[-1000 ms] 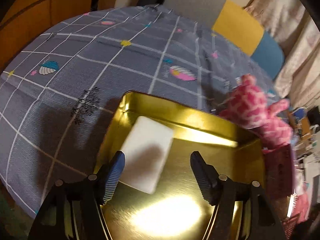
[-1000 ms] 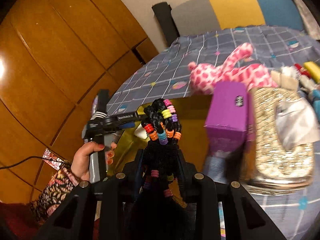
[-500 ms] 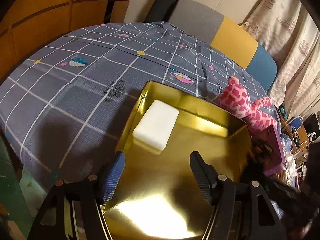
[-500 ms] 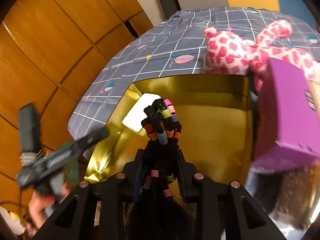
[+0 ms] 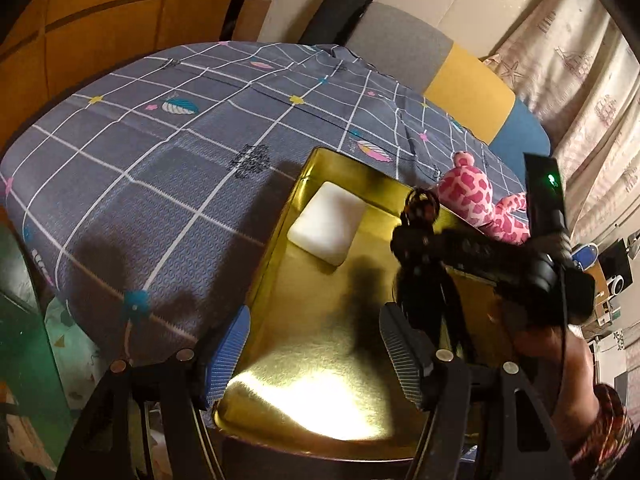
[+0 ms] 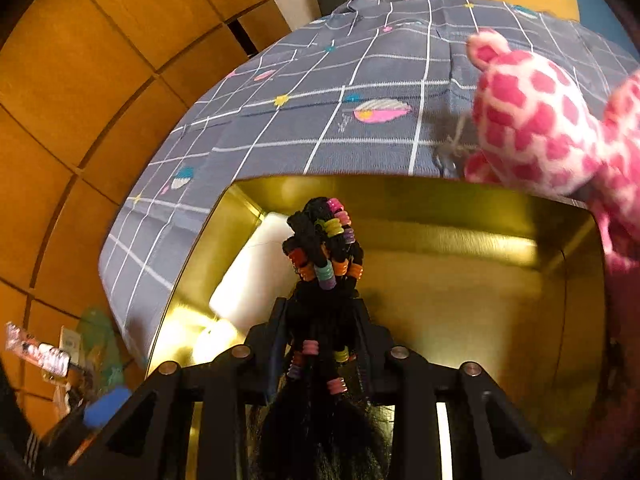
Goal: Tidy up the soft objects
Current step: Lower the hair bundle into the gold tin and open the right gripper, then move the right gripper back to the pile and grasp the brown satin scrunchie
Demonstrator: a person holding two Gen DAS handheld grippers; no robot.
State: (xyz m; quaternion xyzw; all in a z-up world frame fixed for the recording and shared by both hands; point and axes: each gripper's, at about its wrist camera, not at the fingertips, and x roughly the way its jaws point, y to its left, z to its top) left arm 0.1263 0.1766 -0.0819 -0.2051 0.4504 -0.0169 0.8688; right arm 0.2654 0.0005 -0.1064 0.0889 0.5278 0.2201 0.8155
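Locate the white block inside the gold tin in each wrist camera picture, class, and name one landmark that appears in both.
Left wrist view: the white block lies centre, in the far left corner of the gold tin.
Right wrist view: white block left of centre, partly hidden behind the black beaded bundle.
Shared landmark: pink spotted plush toy beyond the tin's far rim.

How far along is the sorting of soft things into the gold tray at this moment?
Done: one white sponge lies in the far left corner of the gold tray. In hand: the right gripper holds a black beaded hair bundle above the tray; its jaws have just been opening slightly around it. The left gripper is open and empty. Left: the pink plush lies on the bedsheet beside the tray.
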